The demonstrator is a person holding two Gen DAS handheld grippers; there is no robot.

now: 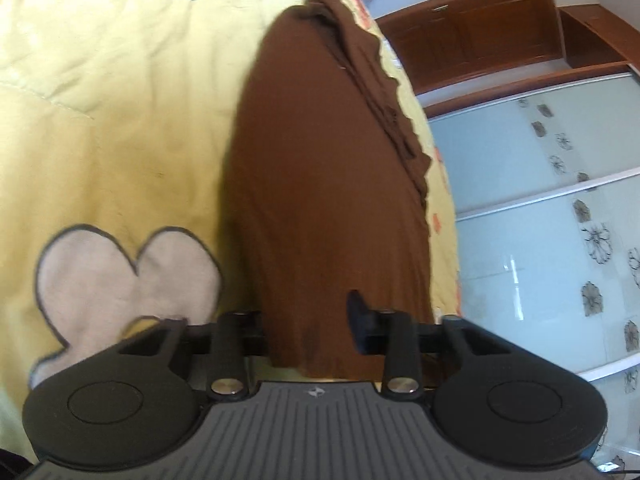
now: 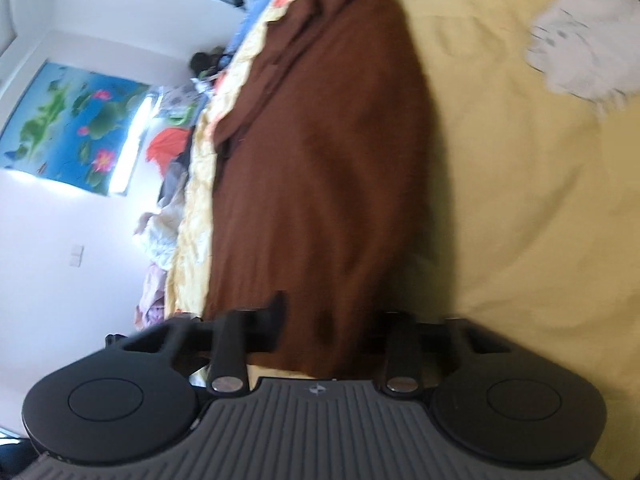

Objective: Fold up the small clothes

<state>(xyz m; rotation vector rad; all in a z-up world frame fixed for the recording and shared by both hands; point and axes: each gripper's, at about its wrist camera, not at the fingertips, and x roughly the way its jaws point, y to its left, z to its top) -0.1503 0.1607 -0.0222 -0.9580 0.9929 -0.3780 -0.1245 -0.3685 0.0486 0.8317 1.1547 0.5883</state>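
Observation:
A brown garment [image 1: 320, 168] lies stretched out on the yellow bedspread [image 1: 120, 120]. Its near end runs between the fingers of my left gripper [image 1: 308, 332], which is shut on it. In the right wrist view the same brown garment [image 2: 320, 168] runs away from my right gripper [image 2: 324, 332], which is shut on its other end. The cloth hangs taut between the two grippers, with bunched folds along its far edge near the bed's side. One fingertip [image 1: 358, 312] of the left gripper shows beside the cloth; the other is hidden under it.
The bedspread [image 2: 520, 200] has a beige heart patch [image 1: 128, 276] and a white patch [image 2: 580, 48]. A sliding wardrobe door [image 1: 540, 220] and wooden cabinet [image 1: 480, 28] stand beyond the bed. On the other side are a pile of clothes [image 2: 168, 152] and a wall picture [image 2: 72, 120].

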